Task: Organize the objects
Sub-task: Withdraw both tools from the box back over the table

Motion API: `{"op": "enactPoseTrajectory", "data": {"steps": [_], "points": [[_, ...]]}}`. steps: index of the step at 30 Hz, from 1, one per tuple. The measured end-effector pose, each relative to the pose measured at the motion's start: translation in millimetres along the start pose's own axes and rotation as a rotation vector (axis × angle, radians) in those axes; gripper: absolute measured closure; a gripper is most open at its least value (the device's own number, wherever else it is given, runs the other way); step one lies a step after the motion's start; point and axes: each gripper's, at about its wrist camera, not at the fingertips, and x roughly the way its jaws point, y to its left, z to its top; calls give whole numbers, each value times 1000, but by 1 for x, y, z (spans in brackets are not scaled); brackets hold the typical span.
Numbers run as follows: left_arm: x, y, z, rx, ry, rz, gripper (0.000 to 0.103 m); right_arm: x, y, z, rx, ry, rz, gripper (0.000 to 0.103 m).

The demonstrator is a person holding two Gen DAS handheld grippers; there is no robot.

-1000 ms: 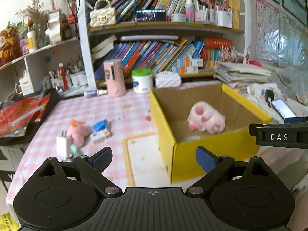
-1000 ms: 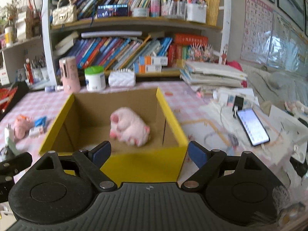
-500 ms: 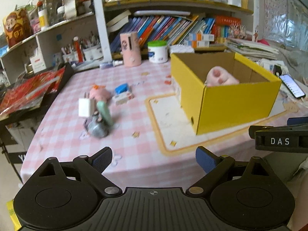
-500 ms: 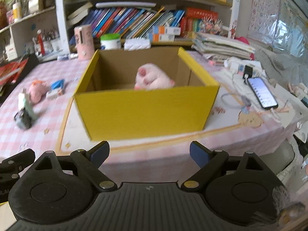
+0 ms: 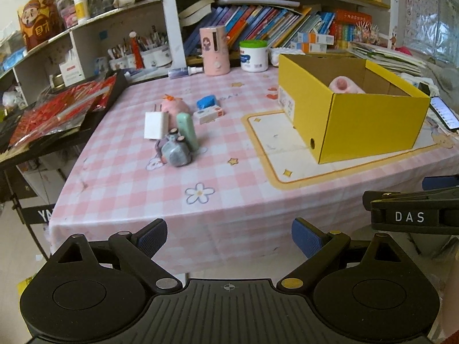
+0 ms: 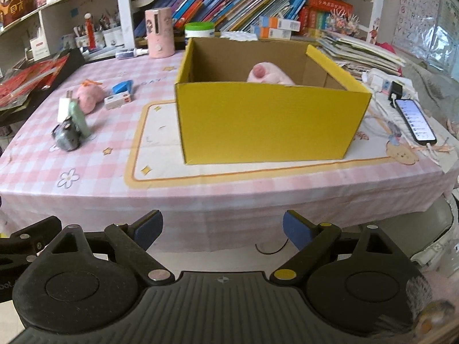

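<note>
Two grippers, left gripper and right gripper, hang off the worktop's near edge with jaws wide apart and empty, facing bare cloth before the yellow box holding a pink plush, small toys clustered left.

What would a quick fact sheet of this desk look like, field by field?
Surface: pink checked tablecloth
Container: open yellow box
Inside box: pink plush toy
Loose on cloth: white charger, green case, grey toy, pink toy, blue item, small white box
Beside box: phone
Left claw: open, empty
Right claw: open, empty
</note>
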Motion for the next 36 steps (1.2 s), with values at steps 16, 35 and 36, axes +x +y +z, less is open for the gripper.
{"op": "enactPoseTrajectory", "data": {"steps": [16,35,36], "points": [[-5,20,-5,-20,-5,20,8,-2,26,-2,-31,12,43,12],[-8,46,-6,-48,-26,33,8,-1,56,4,-66,2,73,12],[-7,48,-6,-49,-26,34,8,-1,57,5,-69,1,75,12]]}}
